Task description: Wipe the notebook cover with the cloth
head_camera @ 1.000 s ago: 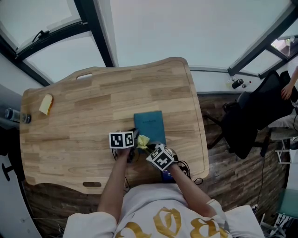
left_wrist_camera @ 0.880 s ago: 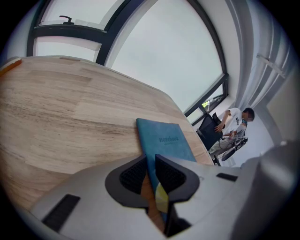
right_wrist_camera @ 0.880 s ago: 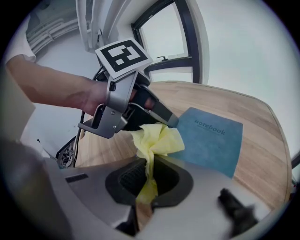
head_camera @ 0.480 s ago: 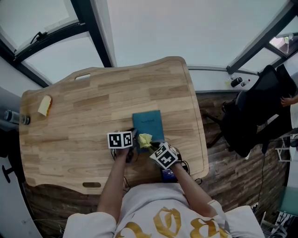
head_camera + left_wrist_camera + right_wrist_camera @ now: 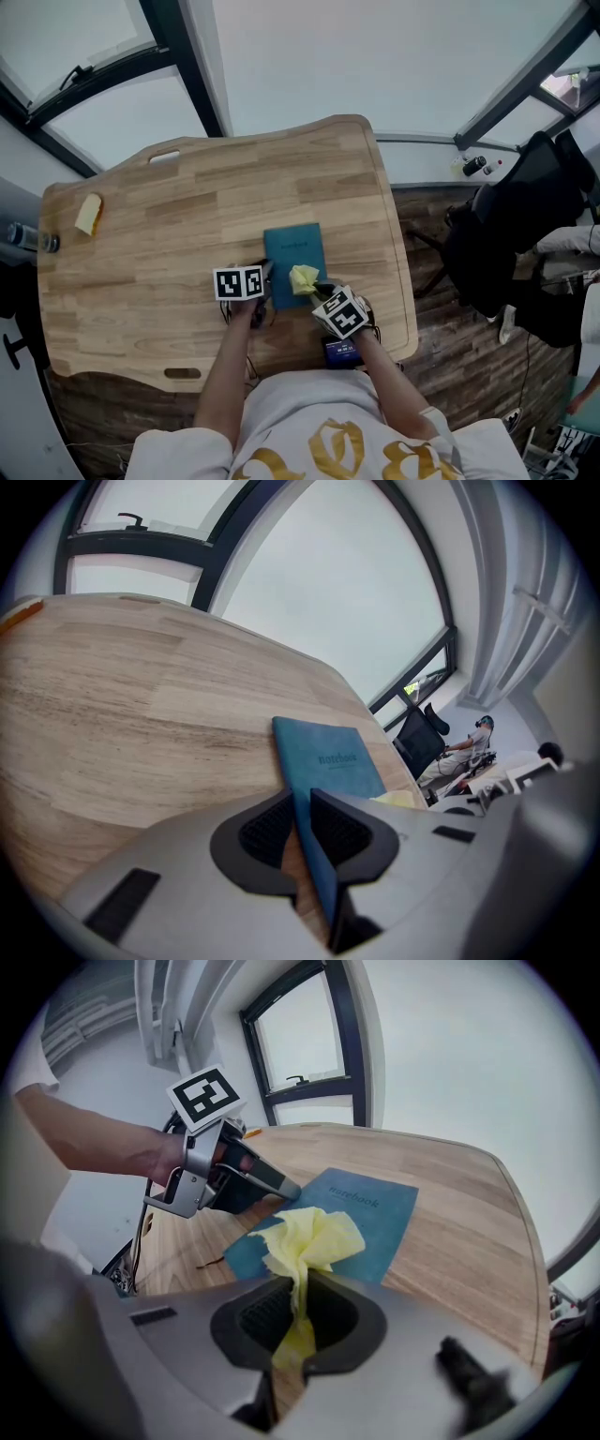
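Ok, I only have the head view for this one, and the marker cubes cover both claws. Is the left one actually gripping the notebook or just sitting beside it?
Observer: Gripping. In the left gripper view the left claw is shut on an edge of the notebook, at its near end.
Operator: And the yellow thing by the right cube?
Observer: That is the cloth, pinched in the right claw. Its bunched end sticks out over the blue cover.
Operator: Is it pressed onto the cover?
Observer: I cannot tell contact from the right gripper view. It does show the word "notebook" printed on the cover, toward the end far from the cloth.
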Demonstrator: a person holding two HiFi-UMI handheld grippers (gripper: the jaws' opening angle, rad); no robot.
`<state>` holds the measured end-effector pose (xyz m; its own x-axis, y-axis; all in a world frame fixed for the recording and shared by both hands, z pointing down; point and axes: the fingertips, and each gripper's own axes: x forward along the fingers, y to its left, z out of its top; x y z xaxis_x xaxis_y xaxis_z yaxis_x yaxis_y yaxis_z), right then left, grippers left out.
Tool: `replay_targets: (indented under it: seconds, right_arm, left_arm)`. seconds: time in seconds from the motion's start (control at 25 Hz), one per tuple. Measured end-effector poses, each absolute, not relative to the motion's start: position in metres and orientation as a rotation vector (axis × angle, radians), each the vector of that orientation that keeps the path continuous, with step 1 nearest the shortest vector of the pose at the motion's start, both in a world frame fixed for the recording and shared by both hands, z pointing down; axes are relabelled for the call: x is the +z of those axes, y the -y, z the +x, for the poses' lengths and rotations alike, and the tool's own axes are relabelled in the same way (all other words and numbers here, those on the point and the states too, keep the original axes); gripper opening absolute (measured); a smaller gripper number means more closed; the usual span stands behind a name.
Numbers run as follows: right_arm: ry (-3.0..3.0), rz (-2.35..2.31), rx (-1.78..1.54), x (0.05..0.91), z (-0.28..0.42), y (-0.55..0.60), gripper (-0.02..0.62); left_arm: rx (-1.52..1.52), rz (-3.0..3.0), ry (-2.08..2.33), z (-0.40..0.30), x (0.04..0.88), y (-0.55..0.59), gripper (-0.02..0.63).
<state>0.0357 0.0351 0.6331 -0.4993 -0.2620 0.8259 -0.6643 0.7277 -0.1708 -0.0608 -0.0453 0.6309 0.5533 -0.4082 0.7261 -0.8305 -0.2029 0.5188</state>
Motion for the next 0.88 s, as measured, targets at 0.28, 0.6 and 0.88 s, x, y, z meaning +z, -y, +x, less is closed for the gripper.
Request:
replay_targets:
  seconds: [0.28,0.6,0.88]
  right_arm:
    - [2.086,0.717,0.573,0.633,0.042,-0.030,0.037]
    - [2.080,0.702,0.570,0.634,0.043,-0.027,0.037]
    - [2.090,0.732,0.565,0.633,0.045,-0.012,0.037]
  left_arm:
    - [0.541,1.811,1.015,-0.061,0.632,0.045,0.069]
    - [0.536,1.809,1.007,-0.062,0.631,0.045,0.069]
    - [0.536,1.803,0.999,-0.061,0.630,0.045,0.067]
